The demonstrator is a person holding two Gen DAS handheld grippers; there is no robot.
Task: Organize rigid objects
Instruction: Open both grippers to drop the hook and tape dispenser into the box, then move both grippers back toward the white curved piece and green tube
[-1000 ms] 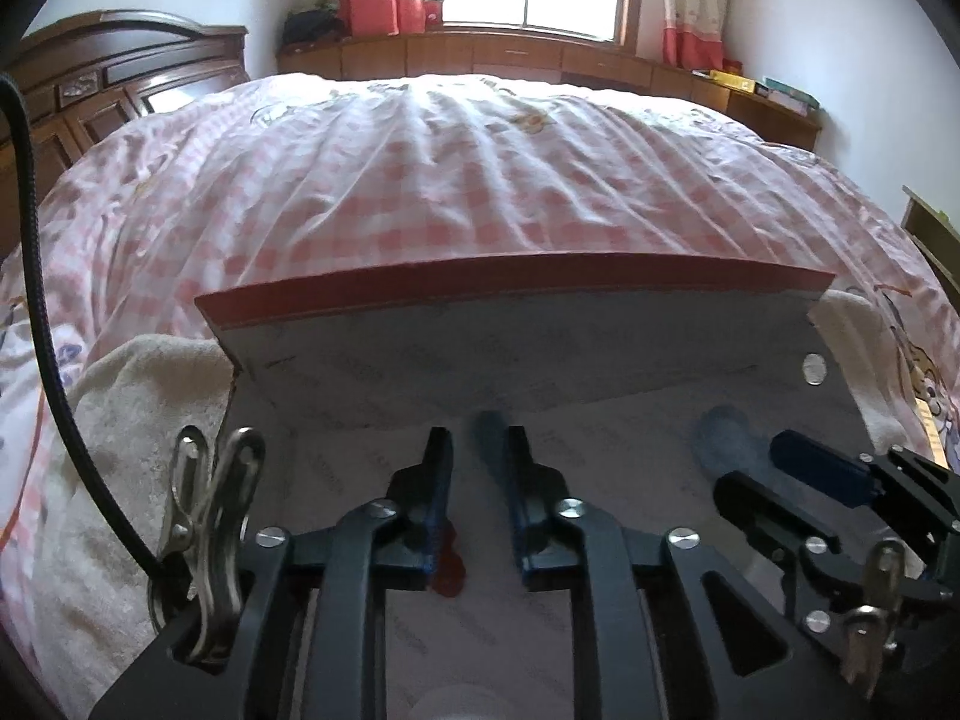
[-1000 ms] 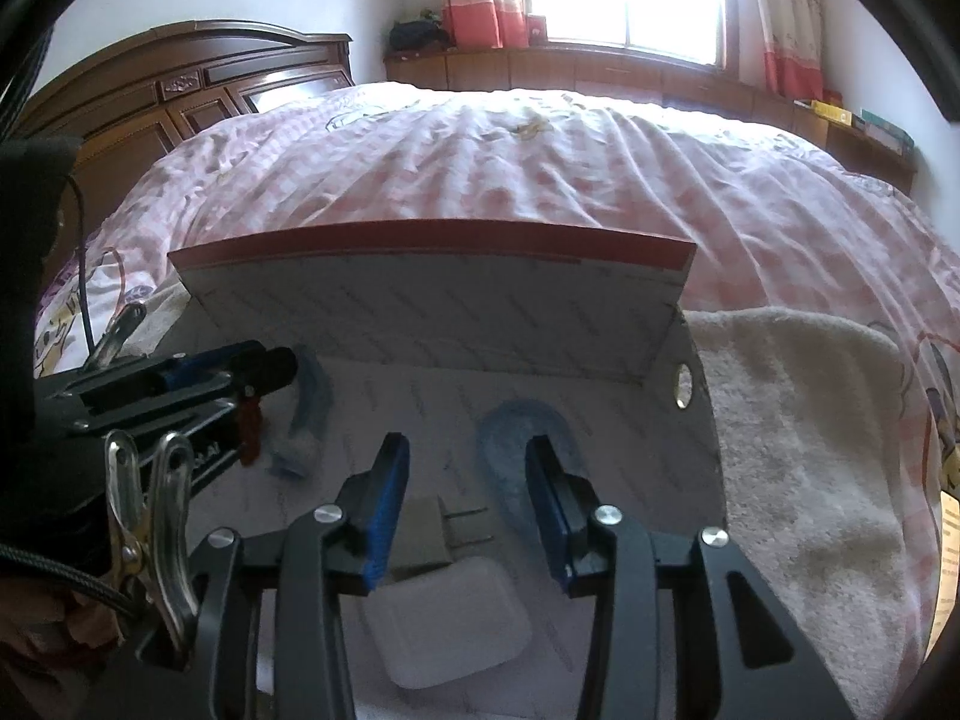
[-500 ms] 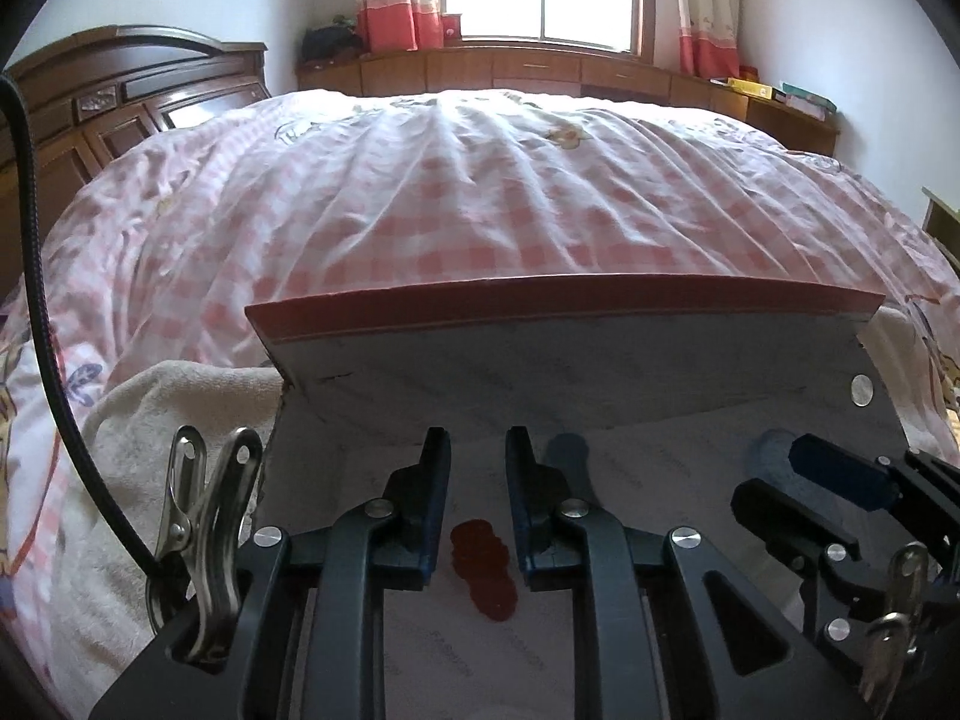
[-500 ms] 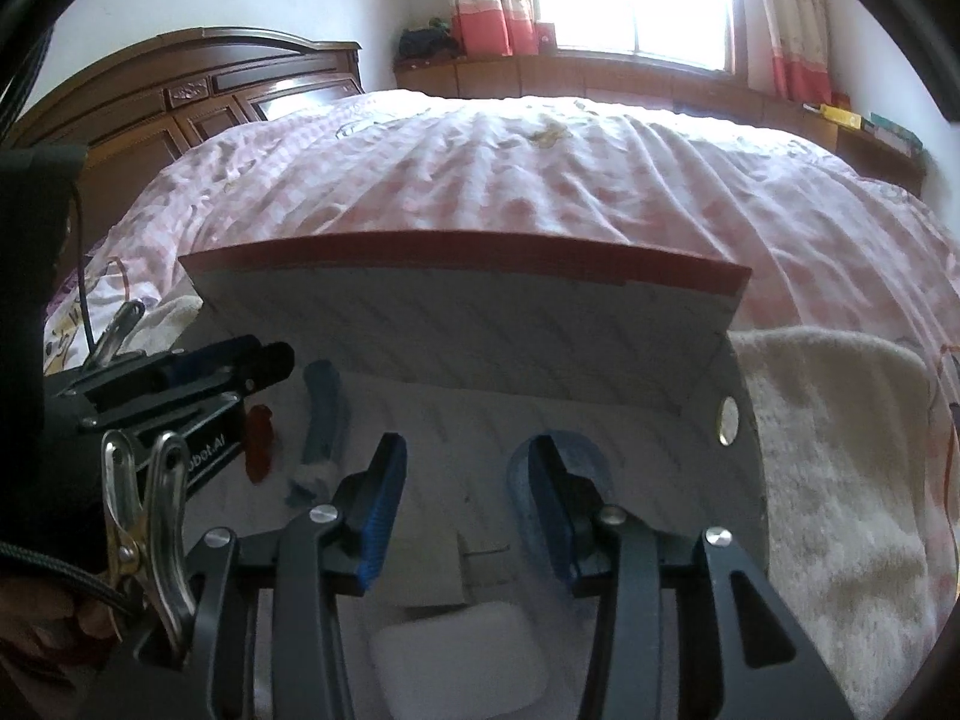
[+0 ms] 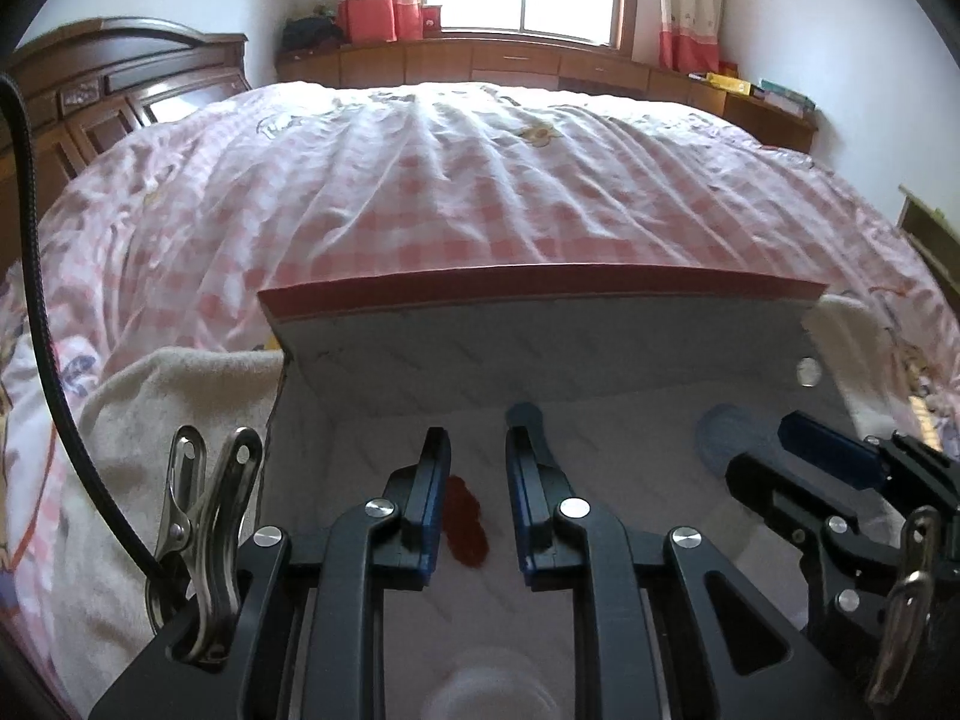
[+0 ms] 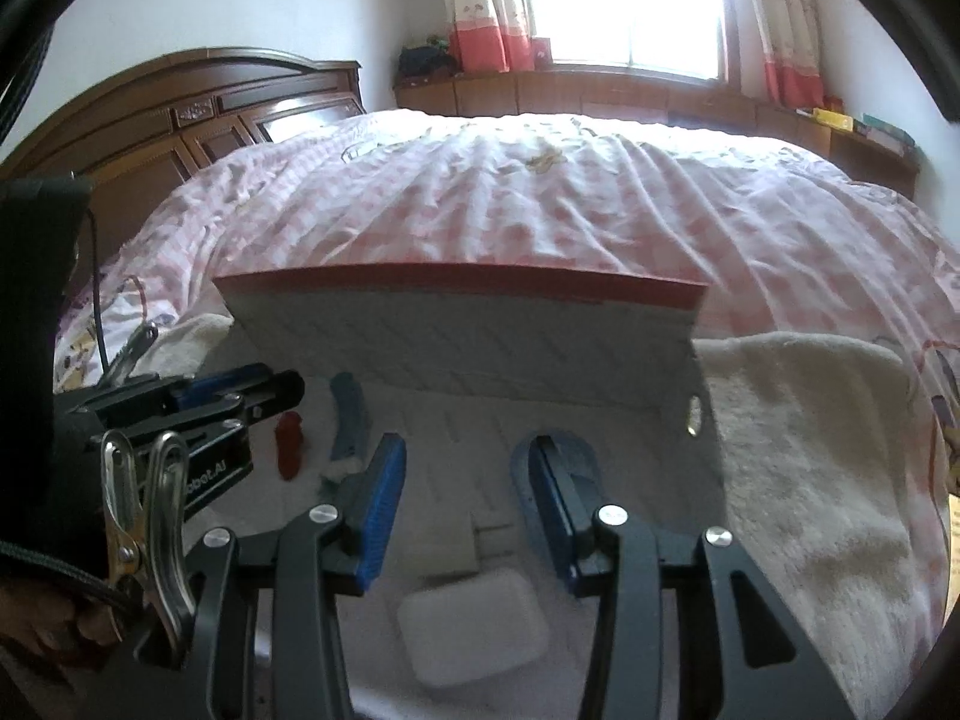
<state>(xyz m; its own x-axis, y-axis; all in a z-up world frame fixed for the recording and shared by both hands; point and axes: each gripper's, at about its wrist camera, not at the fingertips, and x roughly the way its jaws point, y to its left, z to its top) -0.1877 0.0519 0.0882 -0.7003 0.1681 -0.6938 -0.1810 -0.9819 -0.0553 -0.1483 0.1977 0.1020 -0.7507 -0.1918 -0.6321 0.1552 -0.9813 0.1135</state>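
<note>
An open white box with a red rim lies on a towel on the bed; it also shows in the right wrist view. Inside lie a small red piece, a blue handled item, a round blue item, a white plug and a white case. My left gripper is open and empty, with the red piece just below its fingers. My right gripper is open and empty above the plug.
The box sits on a cream towel spread over a pink checked bedspread. A dark wooden headboard stands at the left. Wooden cabinets under a window run along the far wall.
My left gripper has opened wider and drawn back; the red piece now lies free on the box floor. My right gripper has pulled back slightly, still open.
</note>
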